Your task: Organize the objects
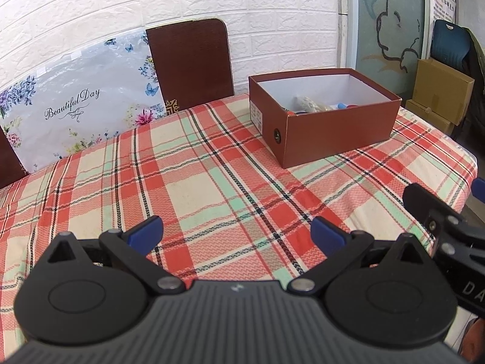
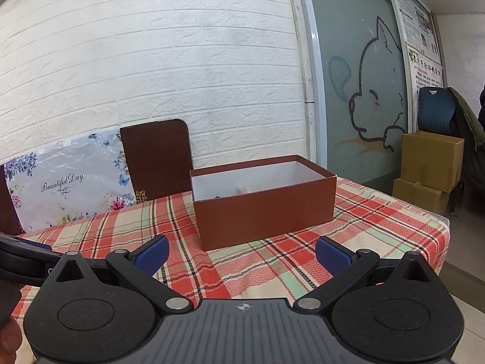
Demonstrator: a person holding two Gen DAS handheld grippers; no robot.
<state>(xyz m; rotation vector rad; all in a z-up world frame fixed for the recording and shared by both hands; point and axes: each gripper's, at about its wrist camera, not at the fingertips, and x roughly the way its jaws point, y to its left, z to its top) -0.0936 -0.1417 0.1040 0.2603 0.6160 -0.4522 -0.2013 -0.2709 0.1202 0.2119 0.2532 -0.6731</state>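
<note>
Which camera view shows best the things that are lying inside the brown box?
The left wrist view. It looks down over the rim of the brown box, so a pale lumpy item and small blue and red pieces beside it show. The right wrist view sits lower: the box's near wall hides almost everything, only a pale scrap shows.

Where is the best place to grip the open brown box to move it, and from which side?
Probably the near long wall of the brown box, taken at its top rim from above, one finger inside and one outside. The box is open, its walls are thin and upright, and its body looks too wide for the open right gripper to span.
</note>
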